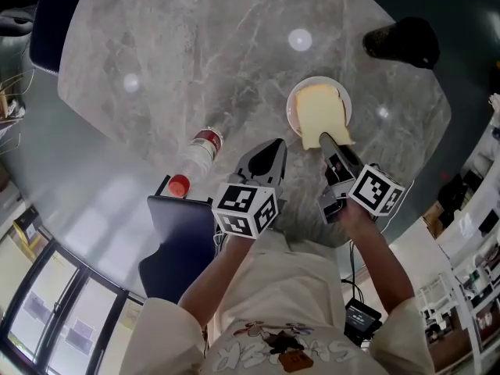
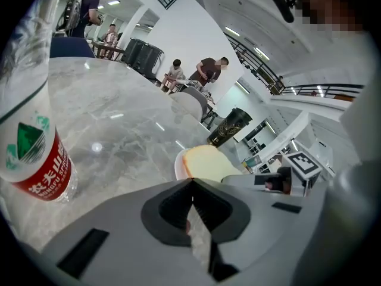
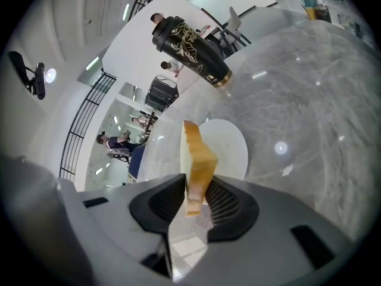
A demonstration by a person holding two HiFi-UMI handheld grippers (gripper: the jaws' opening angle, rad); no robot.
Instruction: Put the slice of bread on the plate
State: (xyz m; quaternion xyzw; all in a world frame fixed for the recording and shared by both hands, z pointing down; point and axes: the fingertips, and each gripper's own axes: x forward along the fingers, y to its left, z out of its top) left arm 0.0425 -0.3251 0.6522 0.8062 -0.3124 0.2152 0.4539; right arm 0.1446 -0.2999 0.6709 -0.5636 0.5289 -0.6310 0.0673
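A pale yellow slice of bread lies over the white plate on the marble table, its near end sticking out past the rim. My right gripper is shut on that near end. In the right gripper view the bread is pinched between the two pads, with the plate just beyond it. Whether the slice touches the plate I cannot tell. My left gripper is to the left of the plate, shut with nothing in it; its jaws meet in the left gripper view, where the bread shows ahead.
A clear water bottle with a red label and red cap lies at the table's near edge, left of my left gripper, and looms close in the left gripper view. A black tumbler stands beyond the plate. A dark chair is below the table edge.
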